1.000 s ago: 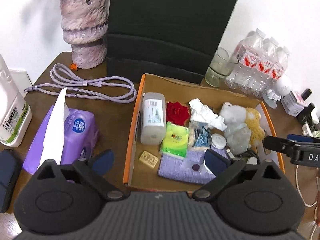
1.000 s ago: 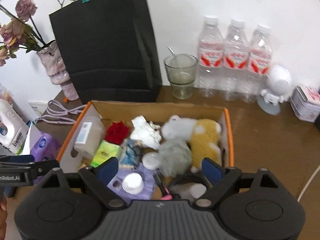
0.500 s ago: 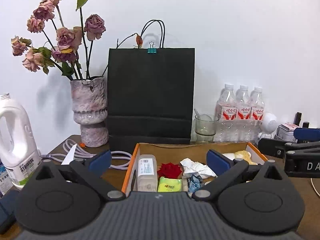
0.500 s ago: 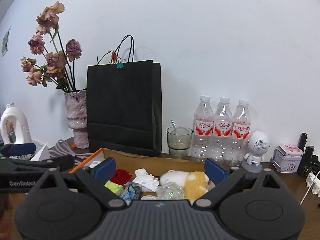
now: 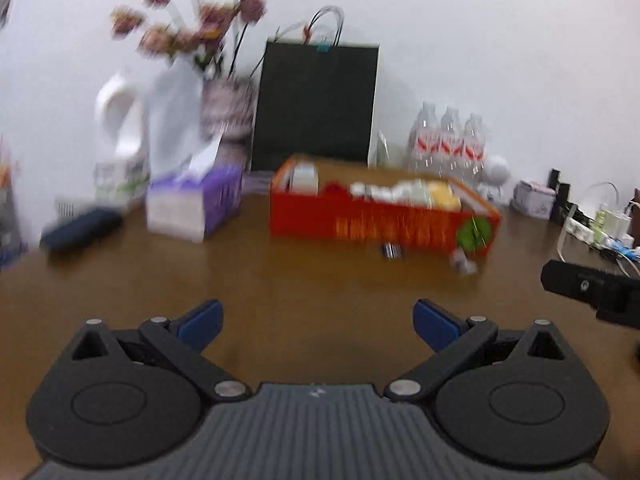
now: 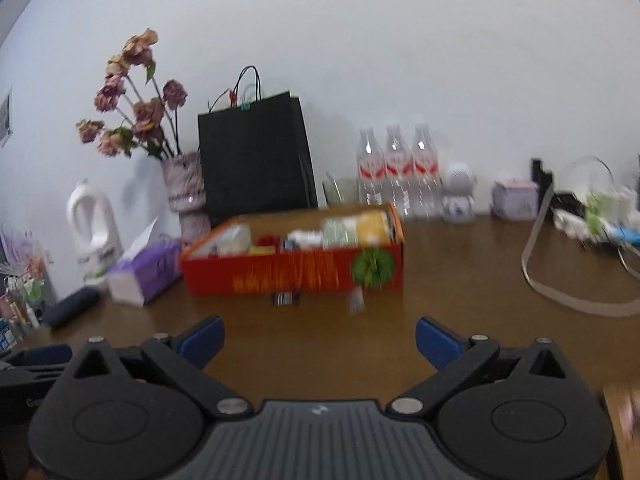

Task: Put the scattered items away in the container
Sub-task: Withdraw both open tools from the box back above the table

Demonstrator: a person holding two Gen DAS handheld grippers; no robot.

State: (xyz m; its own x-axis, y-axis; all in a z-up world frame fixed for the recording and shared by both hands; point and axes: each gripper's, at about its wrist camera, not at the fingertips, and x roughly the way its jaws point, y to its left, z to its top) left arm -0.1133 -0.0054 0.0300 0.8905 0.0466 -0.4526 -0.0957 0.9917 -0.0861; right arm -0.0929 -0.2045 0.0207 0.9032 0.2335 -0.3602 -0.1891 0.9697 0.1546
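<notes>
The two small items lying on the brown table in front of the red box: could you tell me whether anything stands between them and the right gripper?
Nothing visible does. Only bare brown table separates the right gripper from the small dark item and the small pale item before the red cardboard box.

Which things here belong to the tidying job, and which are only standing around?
Job: red box, already filled; two small items on the table before it, a dark one and a pale one.

Bystanders: tissue pack, black bag, water bottles, flower vase.
</notes>
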